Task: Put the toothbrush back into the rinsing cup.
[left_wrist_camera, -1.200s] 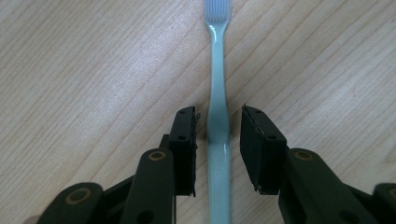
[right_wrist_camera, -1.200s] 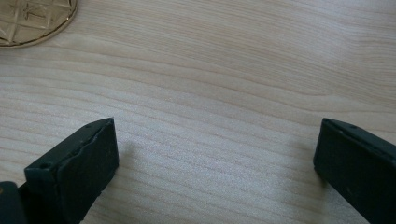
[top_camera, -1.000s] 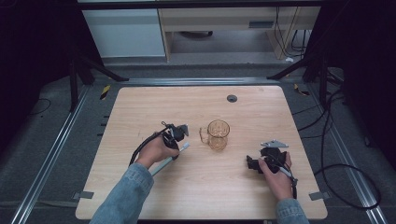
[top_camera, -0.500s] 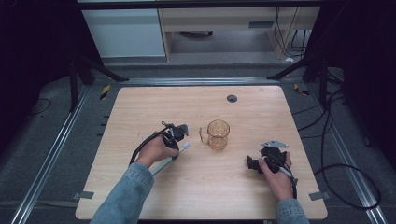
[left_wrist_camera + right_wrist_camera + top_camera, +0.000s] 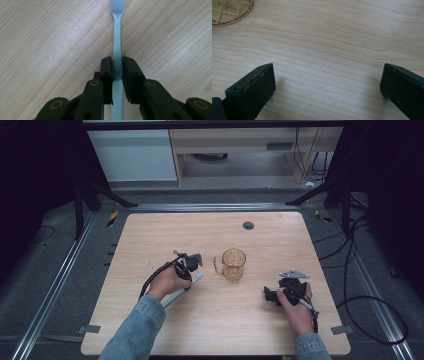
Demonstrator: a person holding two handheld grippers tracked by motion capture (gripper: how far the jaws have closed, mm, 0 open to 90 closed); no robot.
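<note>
Tongs of the left hand [image 5: 117, 72] have just been closing and now pinch the pale green toothbrush [image 5: 117, 42] at mid-handle; it lies flat on the bench [image 5: 150, 235], left of the amber glass mug [image 5: 233, 264], bristle end towards the mug. Right tongs [image 5: 327, 82] stand spread over bare wood, right of the mug and nearer the person, with nothing between toothbrush and mug. From above, the mug's handle faces the toothbrush; the right gripper view catches its patterned base [image 5: 230, 11]. Beyond the mug sits a dark round grommet [image 5: 248, 225]. No readable writing shows.
</note>
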